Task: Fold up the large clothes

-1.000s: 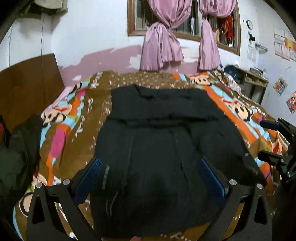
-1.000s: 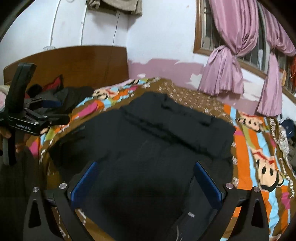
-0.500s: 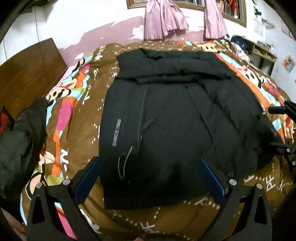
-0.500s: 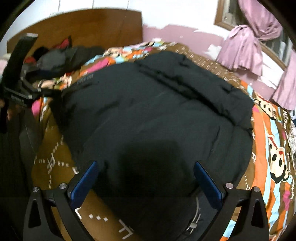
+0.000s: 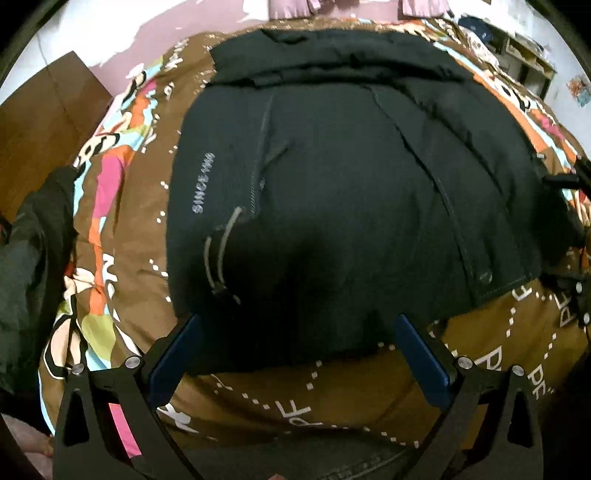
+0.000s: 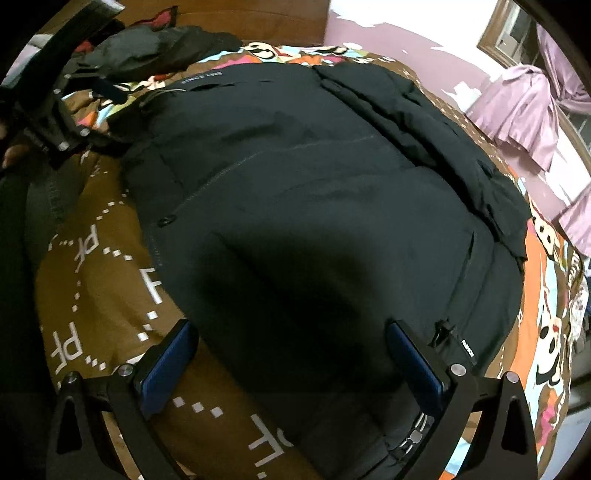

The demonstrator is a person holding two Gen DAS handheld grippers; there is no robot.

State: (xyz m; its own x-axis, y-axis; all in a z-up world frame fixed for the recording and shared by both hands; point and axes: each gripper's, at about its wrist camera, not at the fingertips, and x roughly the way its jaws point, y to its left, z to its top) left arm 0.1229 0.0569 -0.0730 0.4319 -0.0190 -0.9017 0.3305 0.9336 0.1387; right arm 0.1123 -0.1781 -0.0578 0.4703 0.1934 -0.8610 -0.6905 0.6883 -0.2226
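Two grippers, left gripper [image 5: 295, 354] and right gripper [image 6: 291, 354], fingers spread (nothing pinched) over black jacket [image 5: 332, 184] on bedspread [image 5: 122, 258].

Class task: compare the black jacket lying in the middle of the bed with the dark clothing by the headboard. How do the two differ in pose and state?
The black jacket lies spread flat across the patterned bedspread, while the dark clothing by the wooden headboard sits bunched in a heap. The jacket shows pale lettering; none is visible on the heap. Red shows in the heap; the jacket shows none. Both are dark and rest on the bed.
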